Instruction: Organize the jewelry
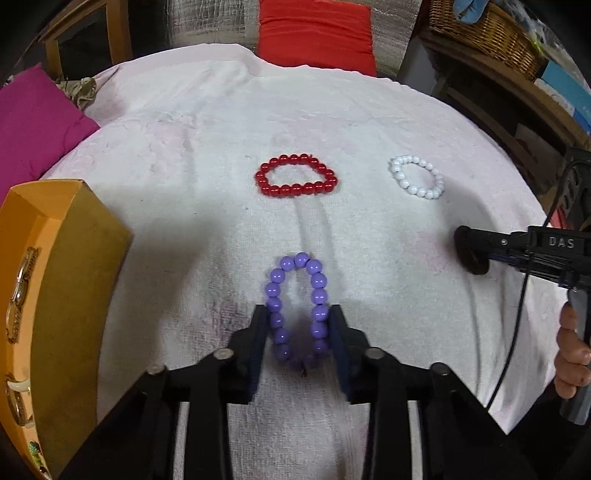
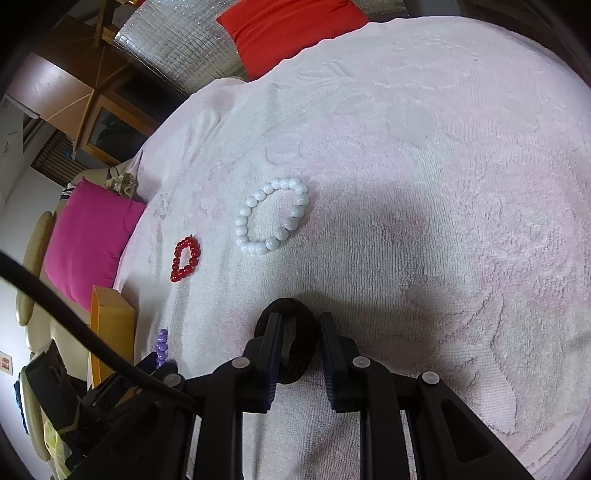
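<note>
My left gripper (image 1: pixel 298 314) is shut on a purple bead bracelet (image 1: pixel 297 308), squeezed into a long loop between the pads on the white towel (image 1: pixel 184 147). My right gripper (image 2: pixel 295 321) is shut on a black ring-shaped bracelet (image 2: pixel 295 345); it also shows at the right of the left wrist view (image 1: pixel 472 254). A red bead bracelet (image 1: pixel 296 176) lies ahead on the towel and shows small in the right wrist view (image 2: pixel 185 258). A white bead bracelet (image 1: pixel 416 176) lies to its right, ahead of the right gripper (image 2: pixel 273 216).
An orange cardboard box (image 1: pixel 70 288) with gold pieces inside stands at the left edge of the towel (image 2: pixel 110 325). A magenta cushion (image 1: pixel 33 122) and a red cushion (image 1: pixel 314 33) lie beyond the towel. A wicker basket (image 1: pixel 487 33) sits back right.
</note>
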